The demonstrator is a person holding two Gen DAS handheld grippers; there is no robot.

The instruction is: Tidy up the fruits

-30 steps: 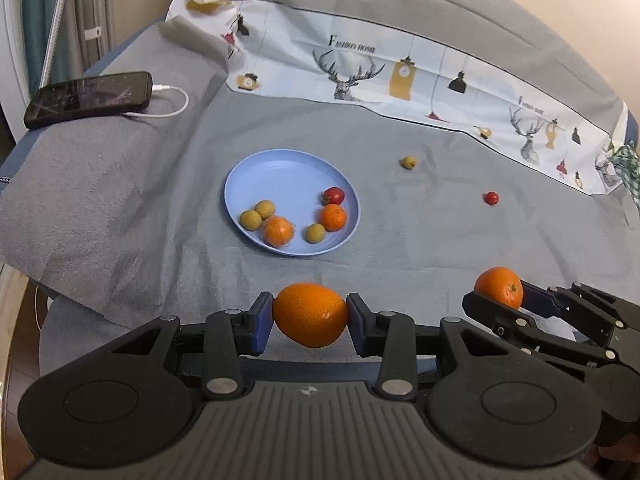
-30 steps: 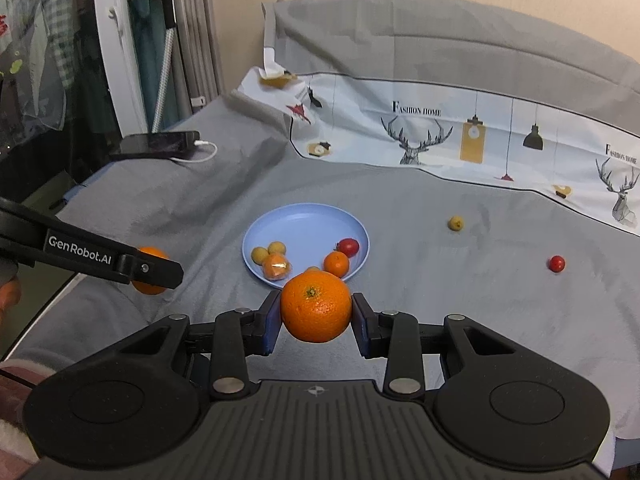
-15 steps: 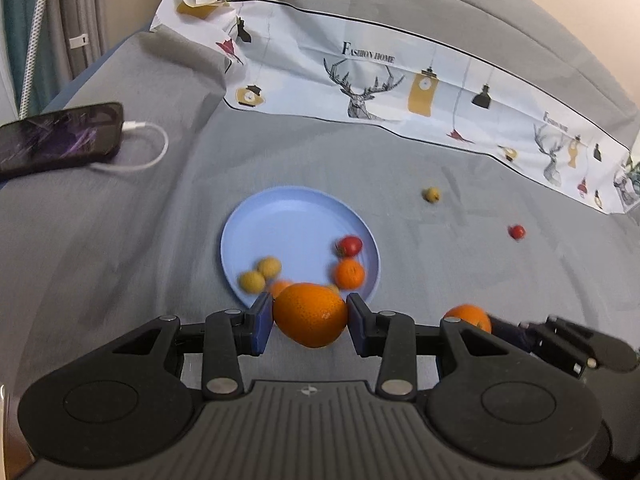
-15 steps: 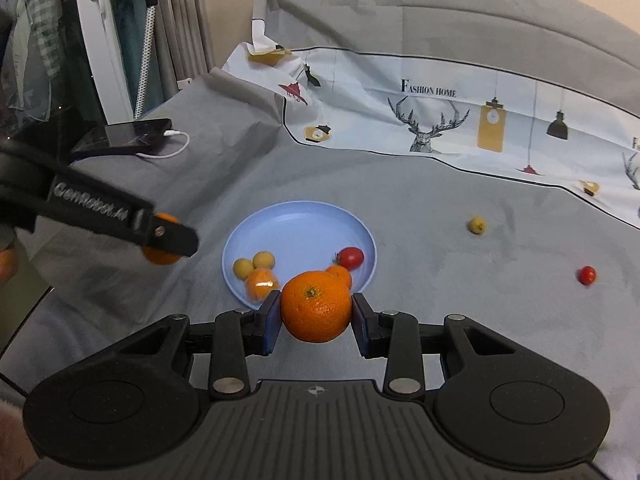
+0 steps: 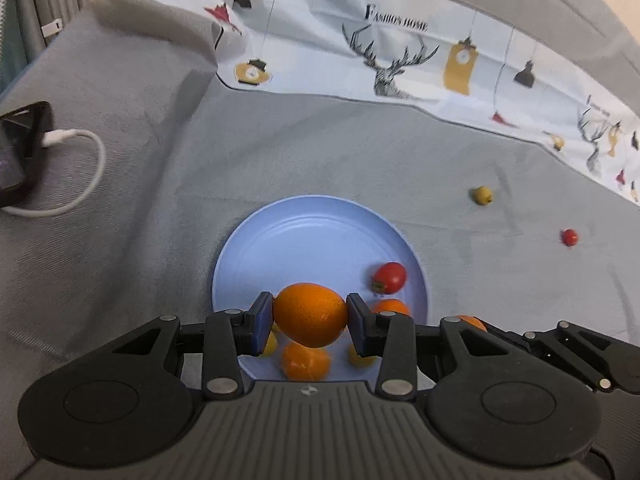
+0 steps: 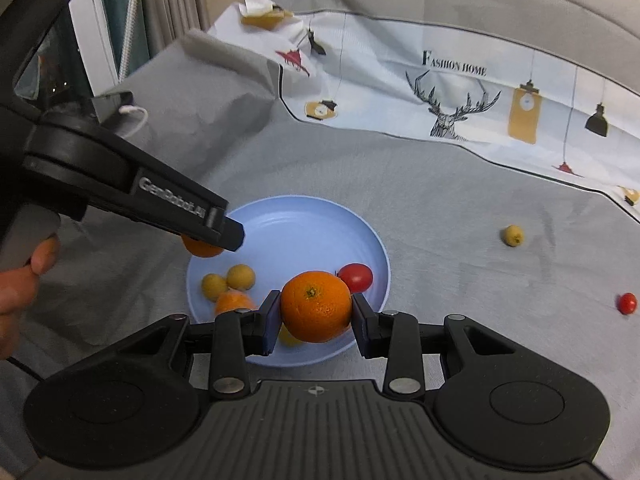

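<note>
My left gripper [image 5: 310, 316] is shut on an orange [image 5: 310, 314] above the near part of the light blue plate [image 5: 312, 236]. My right gripper [image 6: 316, 308] is shut on a second orange [image 6: 316, 306] over the plate's [image 6: 304, 232] near right side. In the right wrist view the left gripper [image 6: 224, 236] reaches in from the left over the plate's left rim. On the plate lie a red tomato [image 6: 356, 276], two yellow fruits [image 6: 240, 277] and small oranges [image 5: 306, 360]. A yellow fruit [image 5: 483, 195] and a small red tomato [image 5: 569, 237] lie loose on the grey cloth to the right.
A black phone [image 5: 20, 152] with a white cable [image 5: 80, 168] lies at the left edge. A white printed cloth [image 5: 400, 40] with deer and lamps runs along the back. A person's hand [image 6: 24, 276] holds the left gripper's handle.
Both grippers moved forward and down toward the plate, each still holding its orange. The plate now looks larger and sits right under the fingertips.
</note>
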